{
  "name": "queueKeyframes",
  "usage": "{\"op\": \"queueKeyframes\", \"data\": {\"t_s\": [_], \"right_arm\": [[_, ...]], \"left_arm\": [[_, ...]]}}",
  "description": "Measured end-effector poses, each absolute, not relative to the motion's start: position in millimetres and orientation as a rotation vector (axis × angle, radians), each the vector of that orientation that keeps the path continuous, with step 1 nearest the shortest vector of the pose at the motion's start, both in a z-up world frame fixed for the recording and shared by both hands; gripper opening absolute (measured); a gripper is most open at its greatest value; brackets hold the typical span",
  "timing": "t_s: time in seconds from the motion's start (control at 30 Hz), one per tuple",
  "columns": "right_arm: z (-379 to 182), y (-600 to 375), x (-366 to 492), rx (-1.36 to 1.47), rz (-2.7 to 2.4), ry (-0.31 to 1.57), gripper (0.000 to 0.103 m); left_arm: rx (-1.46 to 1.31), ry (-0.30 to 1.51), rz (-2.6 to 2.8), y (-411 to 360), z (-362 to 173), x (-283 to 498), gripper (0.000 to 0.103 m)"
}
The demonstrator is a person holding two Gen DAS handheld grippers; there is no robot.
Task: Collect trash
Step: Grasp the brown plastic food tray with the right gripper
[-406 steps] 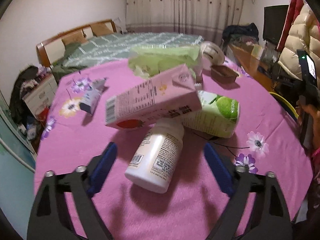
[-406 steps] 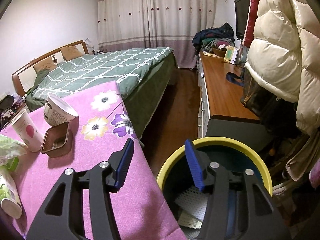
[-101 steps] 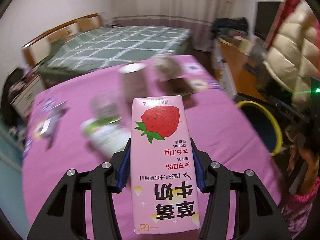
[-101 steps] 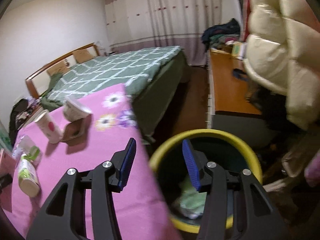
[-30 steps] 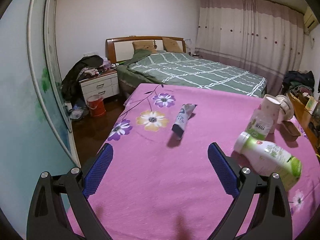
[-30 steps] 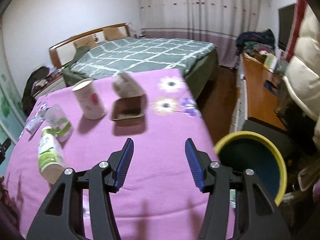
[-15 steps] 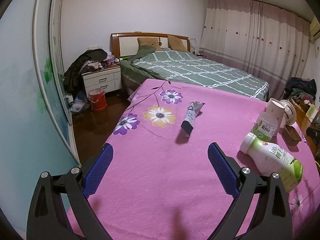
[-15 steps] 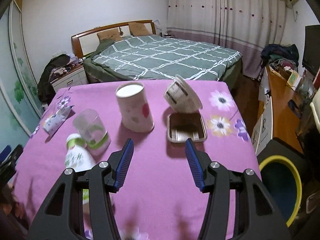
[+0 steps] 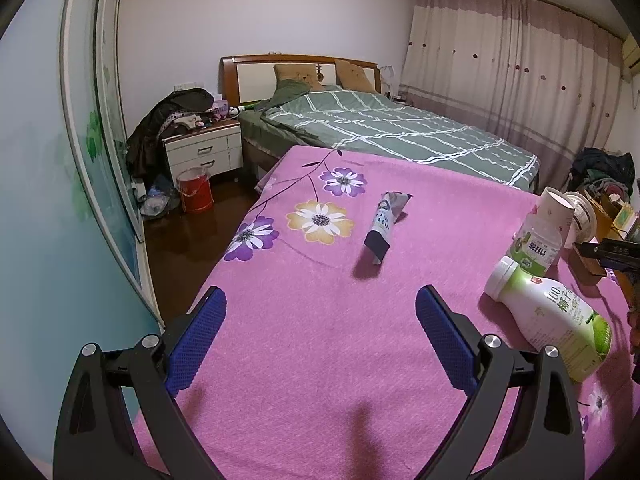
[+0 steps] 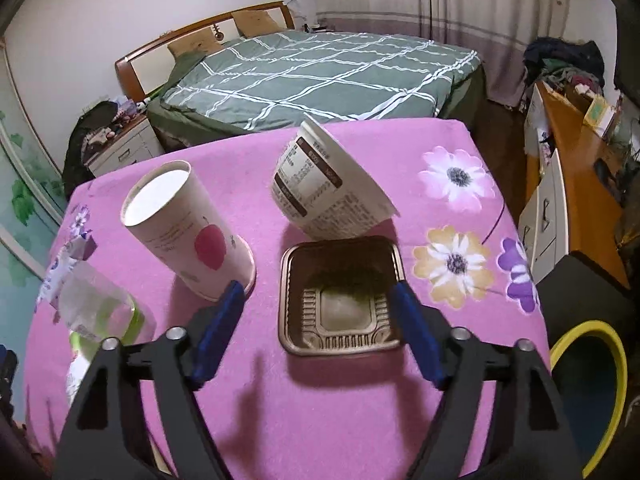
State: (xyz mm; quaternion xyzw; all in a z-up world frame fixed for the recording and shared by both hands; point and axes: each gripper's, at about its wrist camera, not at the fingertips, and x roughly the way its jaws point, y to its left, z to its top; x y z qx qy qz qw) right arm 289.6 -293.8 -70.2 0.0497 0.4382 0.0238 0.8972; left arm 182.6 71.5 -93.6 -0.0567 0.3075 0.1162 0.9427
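A: Pink cloth with printed flowers is covering the worktop [image 10: 320, 420], and the right claw [image 10: 318, 320] is hanging over it with its jaws spread. They have just been widening, and nothing is being gripped.

B: What is lying under it?

A: A brown plastic tray [image 10: 340, 300] is sitting between the blue pads [image 10: 218, 334], which are not touching it. A white paper bowl [image 10: 328, 188] is leaning tilted against the tray's far edge, and a paper cup [image 10: 188, 236] printed with a red fruit is standing just beside the left pad.

B: And the other side?

A: The left claw [image 9: 320, 336] is gaping wide and empty over bare cloth. A crumpled wrapper [image 9: 384, 220] is lying ahead of it, and a white-and-green bottle [image 9: 552, 320] is lying on its side to the right, near a clear cup [image 9: 536, 246].

B: Where is the bin?

A: A yellow-rimmed bin [image 10: 616, 360] is standing on the floor off the worktop's right edge.
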Motion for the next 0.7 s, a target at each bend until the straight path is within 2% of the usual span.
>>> {"op": "queueKeyframes", "data": {"t_s": [0.2,0.43,0.7], "right_arm": [[-76,-293,298,0.039,-0.027,0.907,0.076],[-76,-302,301,-0.053,-0.042,0.891,0.083],[-89,-315,314,-0.01,0.073,0.984,0.084]], "left_arm": [[-0.114,0.627,0.237,71,-94,183,0.094],[-0.114,0.631,0.236,70,-94,184,0.094],[-0.112,0.638,0.234,69,-95,186,0.094]]}}
